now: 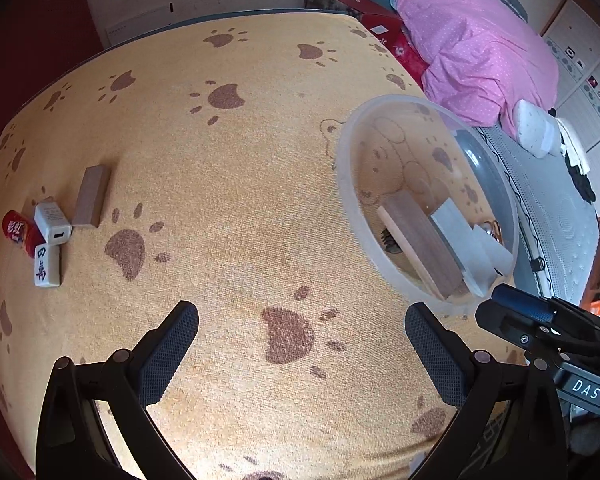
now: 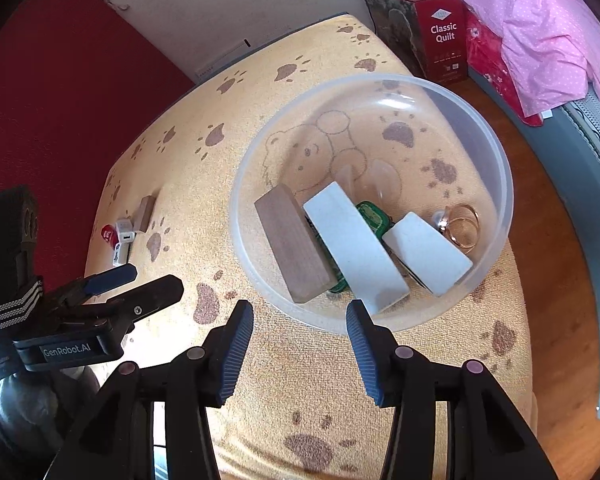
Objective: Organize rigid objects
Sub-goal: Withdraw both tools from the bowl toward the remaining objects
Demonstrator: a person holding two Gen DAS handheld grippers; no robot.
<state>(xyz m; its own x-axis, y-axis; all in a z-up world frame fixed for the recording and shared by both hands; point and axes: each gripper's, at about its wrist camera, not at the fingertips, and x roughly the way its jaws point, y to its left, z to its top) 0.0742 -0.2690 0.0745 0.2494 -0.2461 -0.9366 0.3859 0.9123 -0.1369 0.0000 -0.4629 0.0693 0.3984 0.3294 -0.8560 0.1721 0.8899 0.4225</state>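
Looks like we're between picks: both the left gripper [image 1: 302,344] and right gripper [image 2: 300,330] hang spread wide with nothing in them. The clear plastic bowl [image 2: 496,160] already holds blocks and rings. Four leftovers sit at 9 o'clock: wooden block [image 1: 91,196], white charger [image 1: 52,225], mahjong tile [image 1: 46,266], red packet [image 1: 17,230], bunched touching, so the next grab needs careful singling out.

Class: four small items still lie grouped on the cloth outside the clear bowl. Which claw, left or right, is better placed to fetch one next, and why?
Left. The left claw is open and empty, and the charger group lies on its side. The right claw hangs open at the bowl, farther away.
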